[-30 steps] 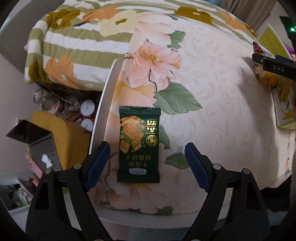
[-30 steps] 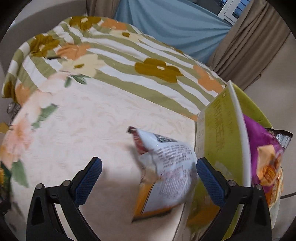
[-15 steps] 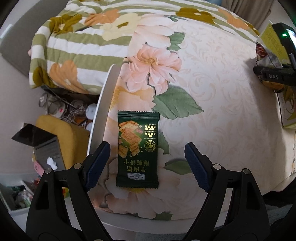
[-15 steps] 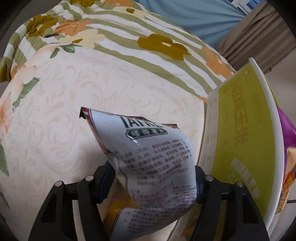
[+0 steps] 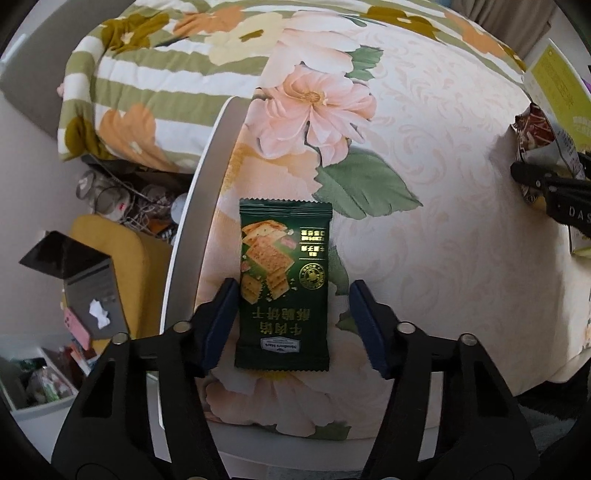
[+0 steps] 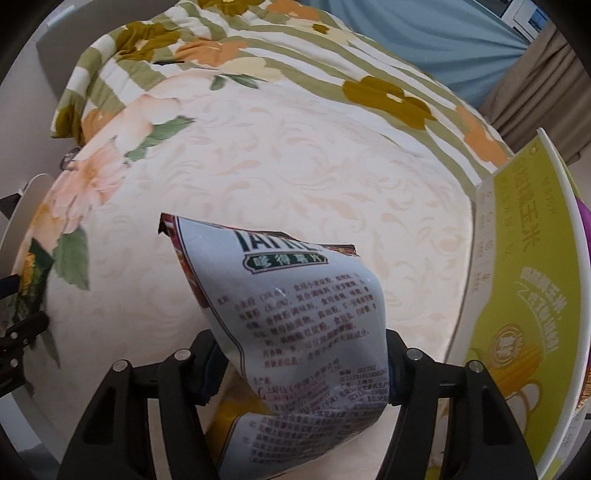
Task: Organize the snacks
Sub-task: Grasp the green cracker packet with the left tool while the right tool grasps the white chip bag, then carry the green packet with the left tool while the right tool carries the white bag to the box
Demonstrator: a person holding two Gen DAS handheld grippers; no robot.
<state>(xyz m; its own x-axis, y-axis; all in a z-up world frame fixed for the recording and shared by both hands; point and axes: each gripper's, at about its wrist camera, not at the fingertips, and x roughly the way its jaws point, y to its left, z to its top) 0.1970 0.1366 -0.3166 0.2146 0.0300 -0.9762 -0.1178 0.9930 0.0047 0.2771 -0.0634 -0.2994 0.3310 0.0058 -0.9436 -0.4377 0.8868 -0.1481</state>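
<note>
Surface: round table (image 5: 192, 236) with a white rim, covered by a cream floral cloth (image 5: 424, 177); a green-striped flowered quilt (image 5: 155, 74) lies beyond it.
Background: blue and tan curtains (image 6: 443, 33) behind the quilt in the right wrist view; floor clutter and a yellow seat (image 5: 110, 251) left of the table in the left wrist view.
Left gripper (image 5: 291, 325): fingers spread wide, one blue pad (image 5: 221, 321) on each side of the cracker packet; left pad at or just beside the packet's edge, right pad clear of it. No grip on it.
Cracker packet (image 5: 284, 284): dark green, flat on the cloth near the table's left rim, print upside down to the camera.
Right gripper (image 6: 295, 373): closed on the chip bag, pads pressed into its sides, mostly hidden by it.
Chip bag (image 6: 295, 314): pale grey back panel with red text faces the camera; top edge crumpled, tilted up and left. Held over the cloth; cannot tell if its lower end touches.
Box (image 6: 524, 295): lime-green with white edges, at the table's right side, just right of the chip bag; something purple (image 6: 585, 229) shows behind its edge.
Cross-check: the chip bag and the right gripper's black tip (image 5: 546, 184) show at the far right of the left wrist view, beside the box (image 5: 554, 77).
</note>
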